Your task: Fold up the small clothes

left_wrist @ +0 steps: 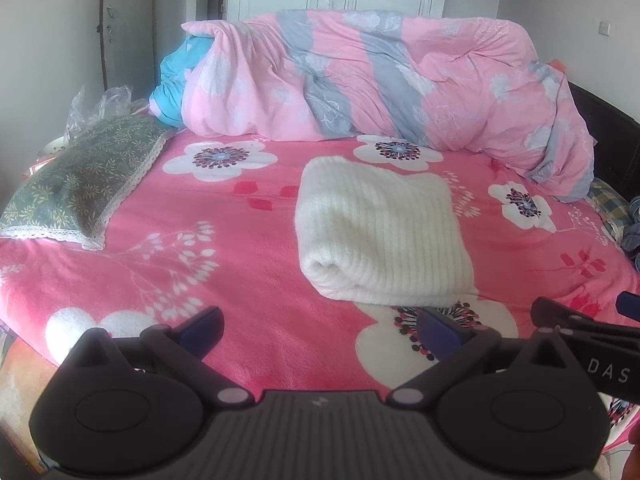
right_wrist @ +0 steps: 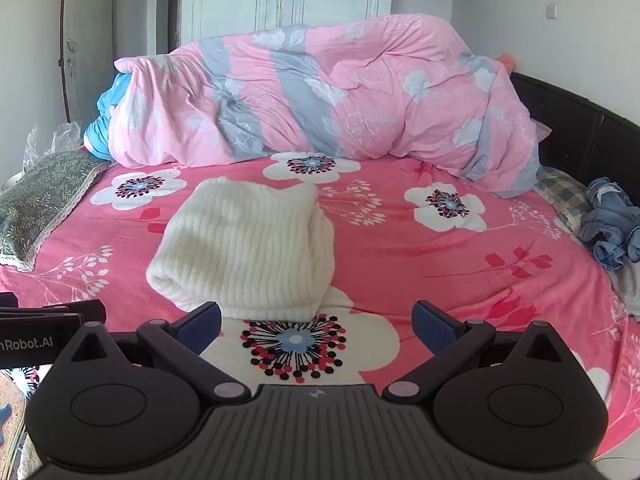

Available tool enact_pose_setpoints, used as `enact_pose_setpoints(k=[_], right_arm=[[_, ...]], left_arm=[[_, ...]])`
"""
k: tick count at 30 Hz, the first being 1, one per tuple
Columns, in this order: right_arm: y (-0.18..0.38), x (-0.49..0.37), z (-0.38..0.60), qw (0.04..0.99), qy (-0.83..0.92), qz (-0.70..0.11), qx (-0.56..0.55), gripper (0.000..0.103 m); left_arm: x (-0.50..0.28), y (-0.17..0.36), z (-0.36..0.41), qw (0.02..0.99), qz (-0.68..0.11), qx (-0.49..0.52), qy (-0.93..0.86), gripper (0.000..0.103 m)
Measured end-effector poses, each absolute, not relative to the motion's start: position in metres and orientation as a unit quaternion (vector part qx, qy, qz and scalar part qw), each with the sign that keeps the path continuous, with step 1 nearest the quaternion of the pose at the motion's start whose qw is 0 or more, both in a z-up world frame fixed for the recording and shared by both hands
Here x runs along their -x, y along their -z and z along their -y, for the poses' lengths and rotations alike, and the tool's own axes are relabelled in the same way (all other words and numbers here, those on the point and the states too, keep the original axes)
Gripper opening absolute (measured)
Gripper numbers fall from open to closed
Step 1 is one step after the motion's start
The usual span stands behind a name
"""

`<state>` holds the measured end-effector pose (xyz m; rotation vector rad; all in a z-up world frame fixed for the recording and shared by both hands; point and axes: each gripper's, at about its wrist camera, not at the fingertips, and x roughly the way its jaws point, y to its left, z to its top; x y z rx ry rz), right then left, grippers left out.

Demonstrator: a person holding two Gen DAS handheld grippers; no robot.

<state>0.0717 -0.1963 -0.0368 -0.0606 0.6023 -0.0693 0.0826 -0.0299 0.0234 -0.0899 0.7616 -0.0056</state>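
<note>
A white ribbed knit garment (left_wrist: 376, 236) lies folded in a thick bundle on the pink flowered bed sheet (left_wrist: 224, 248). In the right wrist view the same garment (right_wrist: 248, 244) sits just beyond the left fingertip. My left gripper (left_wrist: 320, 330) is open and empty, low over the sheet, with the bundle ahead and to its right. My right gripper (right_wrist: 318, 324) is open too, holding nothing, above a large flower print. The right gripper's body shows at the right edge of the left wrist view, and the left gripper's body at the left edge of the right wrist view.
A rolled pink and grey duvet (left_wrist: 380, 76) runs along the back of the bed. A green patterned pillow (left_wrist: 76, 184) lies at the left. Crumpled denim clothes (right_wrist: 608, 224) rest at the right edge by a checked cloth. A dark headboard (right_wrist: 580, 136) stands behind them.
</note>
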Motion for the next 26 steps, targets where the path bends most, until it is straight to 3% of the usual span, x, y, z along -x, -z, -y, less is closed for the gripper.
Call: enact_pose_setpoints(k=[26], right_arm=[[0.0395, -0.0707, 0.1994, 0.952, 0.037, -0.303, 0.030, 0.103]], left_arm=[[-0.0828, -0.0188, 0.0314, 0.924, -0.379, 0.043, 0.010, 0.103]])
